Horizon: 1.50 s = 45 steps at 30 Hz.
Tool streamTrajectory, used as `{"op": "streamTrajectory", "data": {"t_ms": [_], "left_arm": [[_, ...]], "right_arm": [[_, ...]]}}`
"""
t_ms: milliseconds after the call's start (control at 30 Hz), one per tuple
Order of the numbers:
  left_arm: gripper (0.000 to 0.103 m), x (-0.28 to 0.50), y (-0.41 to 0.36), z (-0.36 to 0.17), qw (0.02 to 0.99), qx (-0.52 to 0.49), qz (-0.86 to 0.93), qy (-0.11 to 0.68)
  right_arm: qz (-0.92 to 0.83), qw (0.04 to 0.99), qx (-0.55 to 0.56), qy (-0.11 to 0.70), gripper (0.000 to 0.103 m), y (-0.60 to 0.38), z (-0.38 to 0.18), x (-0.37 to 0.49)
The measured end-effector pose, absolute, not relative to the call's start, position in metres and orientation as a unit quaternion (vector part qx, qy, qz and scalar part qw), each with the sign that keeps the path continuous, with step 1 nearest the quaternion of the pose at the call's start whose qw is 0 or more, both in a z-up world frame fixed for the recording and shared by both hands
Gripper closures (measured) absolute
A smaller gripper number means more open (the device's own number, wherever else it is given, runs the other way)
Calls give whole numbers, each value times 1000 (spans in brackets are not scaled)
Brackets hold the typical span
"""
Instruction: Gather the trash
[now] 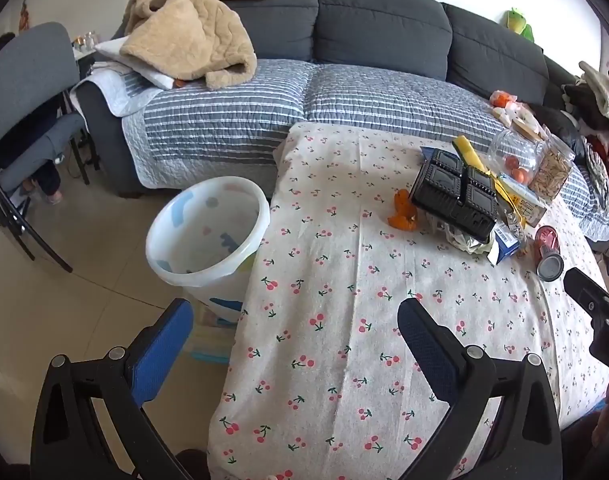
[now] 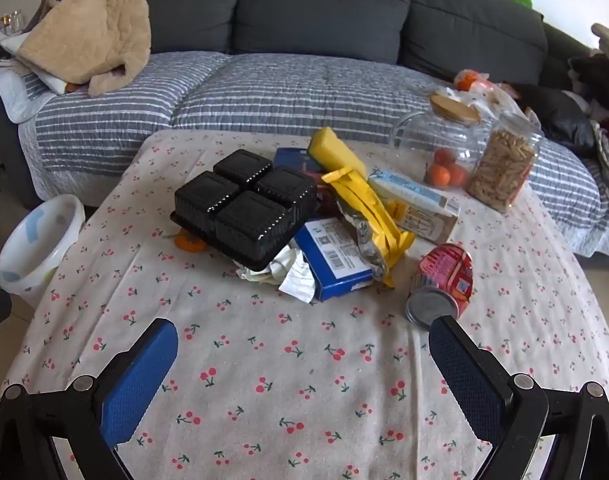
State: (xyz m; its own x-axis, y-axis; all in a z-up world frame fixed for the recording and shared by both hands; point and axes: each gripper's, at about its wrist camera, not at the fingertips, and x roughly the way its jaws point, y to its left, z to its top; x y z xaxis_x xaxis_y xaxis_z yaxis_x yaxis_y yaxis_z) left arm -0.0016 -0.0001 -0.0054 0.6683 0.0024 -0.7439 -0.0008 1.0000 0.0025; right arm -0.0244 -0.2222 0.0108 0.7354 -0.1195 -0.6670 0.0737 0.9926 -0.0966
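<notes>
A heap of trash lies on the cherry-print table [image 2: 288,364]: a black four-cell plastic tray [image 2: 246,206] [image 1: 452,194], a blue carton [image 2: 334,258], a yellow wrapper [image 2: 368,208], crumpled paper [image 2: 288,270], orange peel [image 1: 402,214] and a red can [image 2: 444,280] on its side. A white bin [image 1: 206,232] stands on the floor left of the table. My left gripper [image 1: 296,320] is open and empty over the table's left edge. My right gripper [image 2: 302,340] is open and empty, short of the heap, its right finger next to the can.
Two glass jars [image 2: 504,164] with fruit and snacks stand at the table's far right. A grey sofa [image 2: 320,8] with a striped quilt and a beige blanket [image 1: 188,36] runs behind. A grey chair [image 1: 24,80] stands at the far left.
</notes>
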Motion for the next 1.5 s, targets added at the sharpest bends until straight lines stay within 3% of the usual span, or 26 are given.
{"op": "streamTrajectory", "data": {"t_ms": [1500], "left_arm": [[0, -2, 0, -6, 913, 3, -2, 408]], "right_arm": [[-54, 931, -38, 359, 0, -221, 10, -24]]}}
